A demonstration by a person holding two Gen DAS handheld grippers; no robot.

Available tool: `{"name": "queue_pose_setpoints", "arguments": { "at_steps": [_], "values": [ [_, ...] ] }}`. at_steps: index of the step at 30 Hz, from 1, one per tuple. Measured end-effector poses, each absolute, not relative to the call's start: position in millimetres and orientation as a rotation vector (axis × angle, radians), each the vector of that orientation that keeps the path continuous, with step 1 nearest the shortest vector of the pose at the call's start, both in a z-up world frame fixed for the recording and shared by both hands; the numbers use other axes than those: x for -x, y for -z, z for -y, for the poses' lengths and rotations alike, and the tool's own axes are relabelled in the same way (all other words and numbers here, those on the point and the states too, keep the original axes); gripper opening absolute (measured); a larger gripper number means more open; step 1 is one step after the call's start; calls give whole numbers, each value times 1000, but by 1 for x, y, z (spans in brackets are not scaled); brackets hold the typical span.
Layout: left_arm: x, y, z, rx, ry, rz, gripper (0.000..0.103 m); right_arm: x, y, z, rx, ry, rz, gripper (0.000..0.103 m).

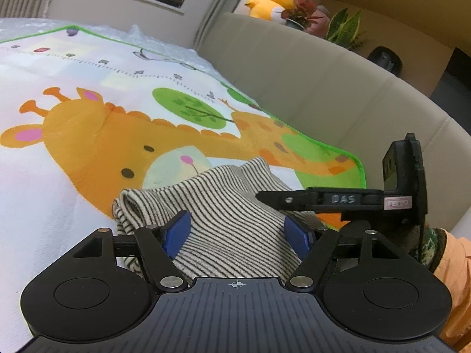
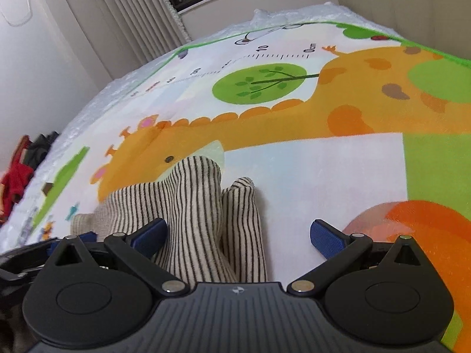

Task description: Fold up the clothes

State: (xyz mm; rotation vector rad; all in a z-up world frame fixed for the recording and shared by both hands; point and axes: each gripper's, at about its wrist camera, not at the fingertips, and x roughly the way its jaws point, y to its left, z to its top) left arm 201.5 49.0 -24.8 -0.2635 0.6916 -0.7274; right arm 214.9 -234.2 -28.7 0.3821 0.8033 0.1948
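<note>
Striped garment [image 1: 223, 206] lies bunched on the giraffe mat [image 1: 73, 176] right under both our grippers, long axis running away from us, left gripper [image 1: 237, 232] fingers half-open astride it, right gripper [image 2: 238, 235] wide open, holding nothing.

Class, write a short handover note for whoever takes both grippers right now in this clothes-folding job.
Left gripper: jaws partly open around the striped garment, pads not clearly pressing.
Right gripper: open, over the garment's edge, holding nothing.
The garment lies bunched on the giraffe mat, beside the sofa.
Done: some gathering; no neat fold shows.
Left: flatten it, fold it, set it aside.
</note>
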Motion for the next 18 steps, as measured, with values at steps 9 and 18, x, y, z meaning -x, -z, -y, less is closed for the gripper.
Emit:
{"name": "queue_pose_setpoints", "arguments": {
  "at_steps": [9, 18],
  "values": [
    [-203, 28, -56, 296, 755, -680, 76, -112, 7, 261, -549, -147, -691, 103],
    [-201, 7, -65, 375, 749, -677, 81, -92, 33, 222, -708, -262, -781, 80]
  ]
}}
